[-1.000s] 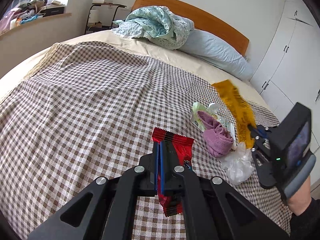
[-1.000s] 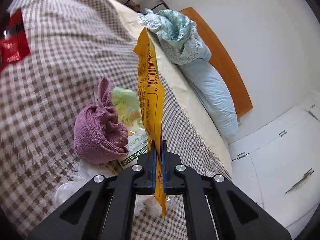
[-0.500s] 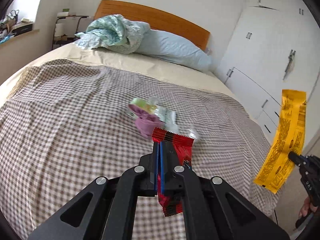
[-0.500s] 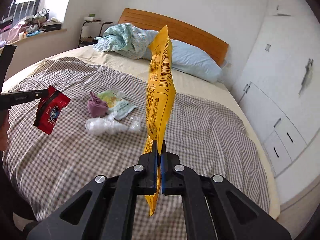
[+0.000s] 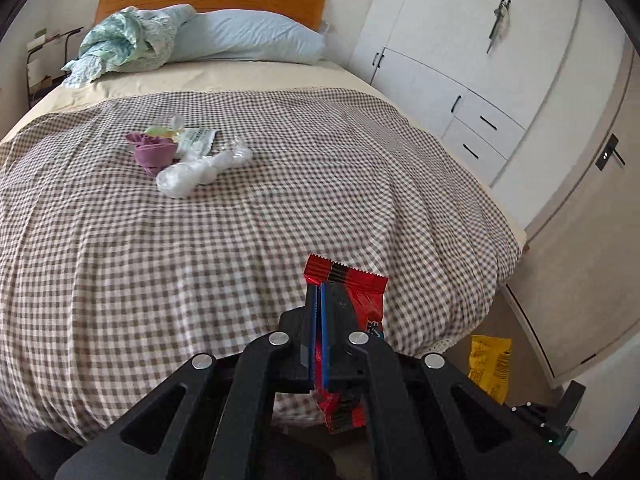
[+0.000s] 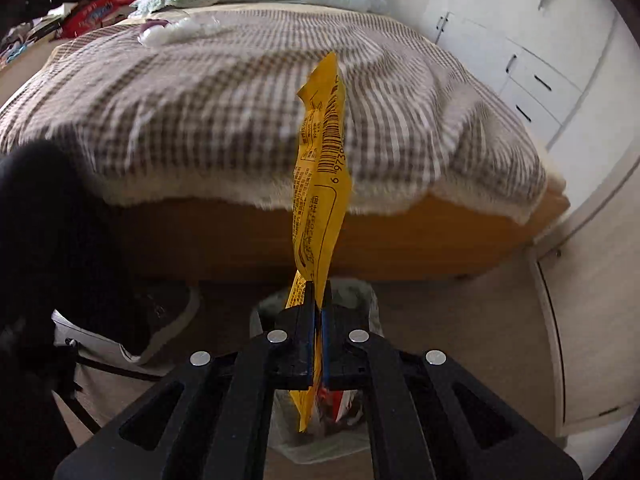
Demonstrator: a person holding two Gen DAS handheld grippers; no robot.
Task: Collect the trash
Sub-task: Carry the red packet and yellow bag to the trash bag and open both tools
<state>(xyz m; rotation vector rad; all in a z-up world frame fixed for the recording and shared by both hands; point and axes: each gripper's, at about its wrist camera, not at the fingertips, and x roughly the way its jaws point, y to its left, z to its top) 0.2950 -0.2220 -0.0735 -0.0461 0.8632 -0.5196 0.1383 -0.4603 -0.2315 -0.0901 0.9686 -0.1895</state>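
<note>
Wrappers, two of them, each pinched in a gripper. Left gripper (image 5: 319, 292) clamped on a red wrapper (image 5: 362, 304): glossy, crimped top edge with a black band, hanging past the jaws above the foot of the bed. Right gripper (image 6: 319, 292) clamped on a yellow wrapper (image 6: 322, 184): long, creased, barcode and small print facing out, standing up tall from the jaws. Under it, a bin (image 6: 366, 300) lined with a clear bag, on the floor by the wooden bed frame (image 6: 400, 240), some scraps already inside. On the checked bedspread (image 5: 280, 208), well away from both grippers: a purple cloth (image 5: 154, 154), a clear plastic bag (image 5: 200, 170) touching it, a pale green packet (image 5: 196, 138) behind. Pillow (image 5: 248, 38) and crumpled quilt (image 5: 128, 42) at the headboard. White wardrobe (image 5: 460, 60) alongside.
</note>
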